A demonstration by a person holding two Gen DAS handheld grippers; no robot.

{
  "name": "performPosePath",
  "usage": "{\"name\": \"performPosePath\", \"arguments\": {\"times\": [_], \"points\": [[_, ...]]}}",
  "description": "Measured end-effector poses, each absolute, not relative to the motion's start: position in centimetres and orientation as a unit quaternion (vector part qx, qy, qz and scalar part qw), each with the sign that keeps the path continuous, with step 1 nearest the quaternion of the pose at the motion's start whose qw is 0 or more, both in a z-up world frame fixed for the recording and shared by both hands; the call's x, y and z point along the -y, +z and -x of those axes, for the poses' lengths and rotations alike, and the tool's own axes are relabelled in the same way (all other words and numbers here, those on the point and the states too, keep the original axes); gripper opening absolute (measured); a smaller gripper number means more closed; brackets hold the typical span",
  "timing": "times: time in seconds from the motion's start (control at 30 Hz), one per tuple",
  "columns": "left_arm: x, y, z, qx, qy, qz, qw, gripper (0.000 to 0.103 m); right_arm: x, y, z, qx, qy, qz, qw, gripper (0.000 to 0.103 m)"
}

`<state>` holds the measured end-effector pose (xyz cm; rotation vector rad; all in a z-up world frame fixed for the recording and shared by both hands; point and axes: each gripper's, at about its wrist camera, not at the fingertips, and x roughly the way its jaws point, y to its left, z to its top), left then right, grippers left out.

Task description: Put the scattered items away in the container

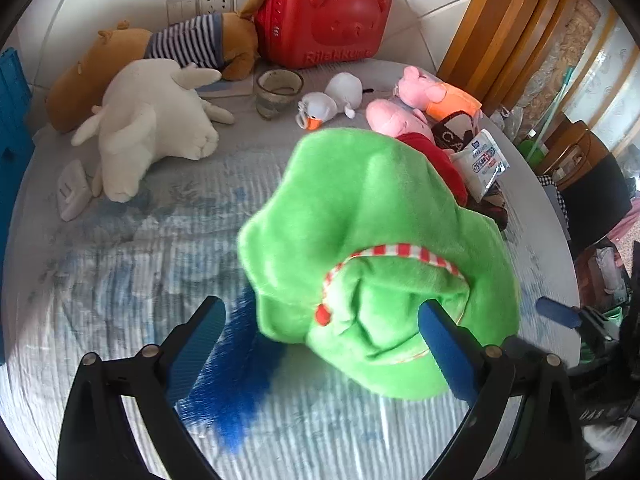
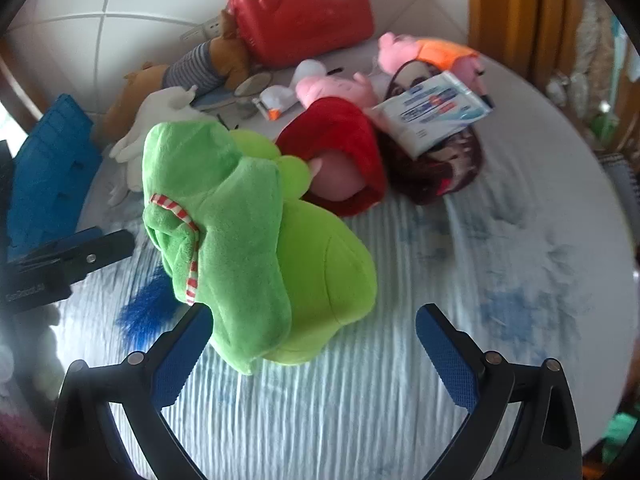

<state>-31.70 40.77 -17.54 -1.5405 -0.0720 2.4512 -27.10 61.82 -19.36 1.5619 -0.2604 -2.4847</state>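
L gripper (image 1: 320, 344) jaws wide, green plush (image 1: 372, 248) between them but not pinched; R gripper (image 2: 316, 344) also wide, empty. Plush lies on bed, blue crate (image 2: 52, 176) well apart, probably the container. Risk: shallow bite on floppy fabric, slips mid-carry.

Bright daylight, fisheye edges warped, slight motion blur.

We see open quilted bed (image 2: 500, 240) to the right of the green plush (image 2: 260, 264), wide enough for tongs to pass. Ahead, the red-dressed pig plush (image 2: 340, 152), the wipes packet (image 2: 432, 114) and the red case (image 2: 308, 12) block the way; to the left, the white plush (image 1: 152, 128) and blue crate (image 2: 52, 172) crowd in.
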Motion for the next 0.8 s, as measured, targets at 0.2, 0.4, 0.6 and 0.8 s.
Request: {"name": "performPosePath", "arguments": {"times": [0.2, 0.4, 0.6, 0.8], "points": [[-42.6, -19.1, 33.1, 0.025, 0.832, 0.539, 0.127, 0.098, -62.0, -21.7, 28.8, 0.088, -0.824, -0.544, 0.132, 0.103], [-44.0, -20.5, 34.3, 0.026, 0.823, 0.549, 0.141, 0.103, -62.2, -23.0, 30.1, 0.104, -0.815, -0.547, 0.162, 0.103], [-44.7, -21.4, 35.2, 0.027, 0.822, 0.55, 0.148, 0.103, -62.5, -24.3, 31.5, 0.125, -0.805, -0.55, 0.185, 0.103], [-45.1, -22.2, 35.9, 0.029, 0.822, 0.547, 0.156, 0.103, -62.5, -25.5, 32.8, 0.146, -0.796, -0.55, 0.207, 0.103]]}}
